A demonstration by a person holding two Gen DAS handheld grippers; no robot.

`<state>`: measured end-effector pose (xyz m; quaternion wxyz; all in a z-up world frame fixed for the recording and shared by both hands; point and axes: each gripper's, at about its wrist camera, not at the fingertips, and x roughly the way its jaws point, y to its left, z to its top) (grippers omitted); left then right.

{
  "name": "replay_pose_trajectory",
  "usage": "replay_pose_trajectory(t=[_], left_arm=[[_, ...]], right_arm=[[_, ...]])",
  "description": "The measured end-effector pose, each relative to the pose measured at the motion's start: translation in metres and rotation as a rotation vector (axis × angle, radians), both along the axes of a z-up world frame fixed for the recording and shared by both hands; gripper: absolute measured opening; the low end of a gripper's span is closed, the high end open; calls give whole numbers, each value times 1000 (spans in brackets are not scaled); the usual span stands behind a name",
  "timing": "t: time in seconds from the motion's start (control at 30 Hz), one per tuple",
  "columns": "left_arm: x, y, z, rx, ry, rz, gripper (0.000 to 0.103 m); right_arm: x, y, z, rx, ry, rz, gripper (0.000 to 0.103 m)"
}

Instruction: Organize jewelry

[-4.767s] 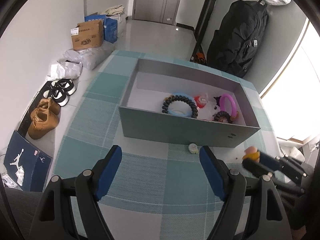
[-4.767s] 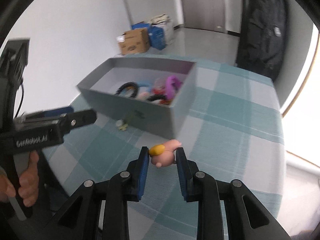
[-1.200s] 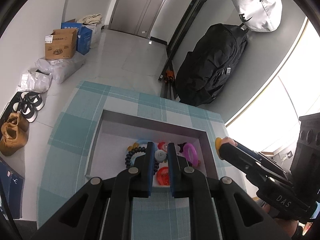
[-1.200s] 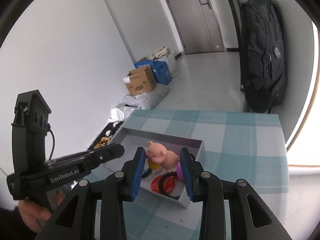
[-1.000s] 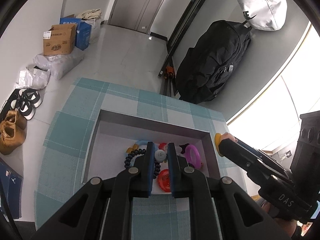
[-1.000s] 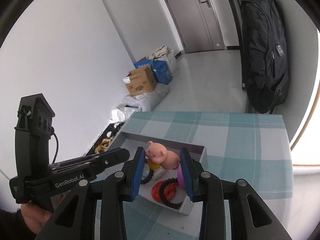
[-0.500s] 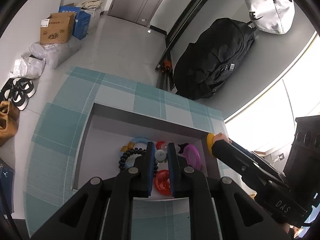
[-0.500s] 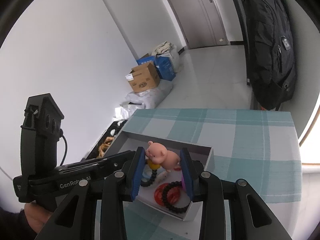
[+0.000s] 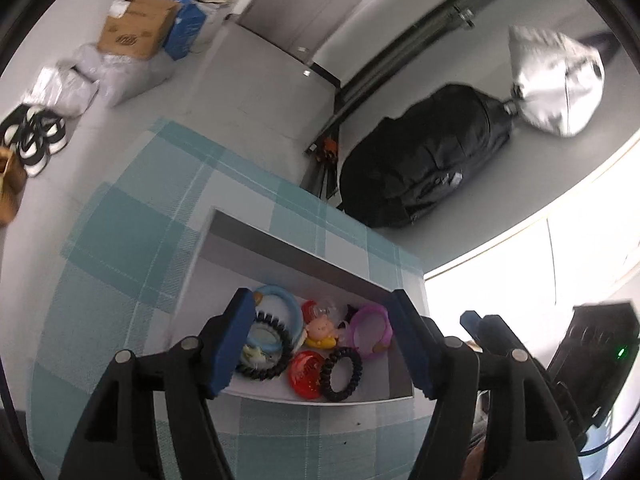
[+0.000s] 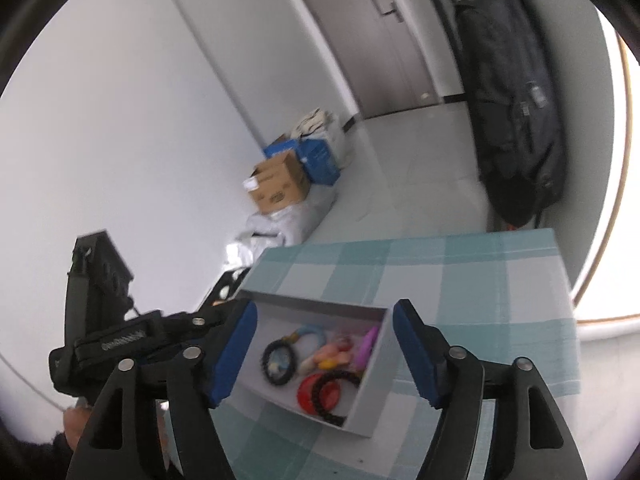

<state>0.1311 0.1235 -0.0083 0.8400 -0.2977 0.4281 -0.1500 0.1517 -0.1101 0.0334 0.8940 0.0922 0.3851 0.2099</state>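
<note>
A grey box (image 9: 288, 248) on the checked tablecloth holds a blue ring (image 9: 280, 316), a black bead bracelet (image 9: 266, 364), a purple ring (image 9: 370, 328), a red disc (image 9: 302, 370) and a black coil band (image 9: 342, 368). A pink pig charm (image 9: 320, 330) lies among them, and a small pale bead (image 9: 252, 354) sits inside the bead bracelet. My left gripper (image 9: 324, 342) hangs above the box, jaws opening, nothing between them. My right gripper (image 10: 324, 354) hovers over the same box (image 10: 376, 380), jaws opening and empty, with the pig (image 10: 332, 356) lying below.
The teal checked tablecloth (image 9: 120, 240) ends just past the box. A black backpack (image 9: 420, 168) and a white bag (image 9: 556, 88) hang on the wall behind. Cardboard boxes (image 9: 136, 32) and shoes (image 9: 36, 140) lie on the floor at left.
Both grippers went from shut to open. The pig left the right gripper and the pale bead left the left one; both now lie in the box. The left view has tilted.
</note>
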Motion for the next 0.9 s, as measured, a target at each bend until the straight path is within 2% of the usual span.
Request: replay_pose_trajectory(t=[0.13, 0.27, 0.4, 0.47, 0.53, 0.67, 0.77, 0.9], left_arm=[[-6, -11, 12, 84, -58, -13, 65], [-13, -20, 18, 174, -102, -15, 66], [-23, -24, 22, 283, -143, 23, 66], [-28, -25, 24, 334, -163, 35, 70], [-35, -27, 25, 401, -173, 55, 79], [-43, -28, 22, 435, -160, 62, 79], [-50, -32, 24, 498, -171, 79, 79], [-59, -36, 26, 539, -176, 93, 83]], right_arm=[[-4, -5, 1, -15, -5, -24, 78], [-13, -3, 5, -31, -34, -17, 86], [-25, -1, 8, -42, -66, -7, 96], [-32, -1, 9, -42, -81, 1, 98], [-37, 1, 10, -42, -81, 5, 98], [-49, 4, 15, -47, -92, 22, 103], [-61, 5, 15, -70, -120, 31, 103], [-70, 7, 10, -102, -115, 35, 103]])
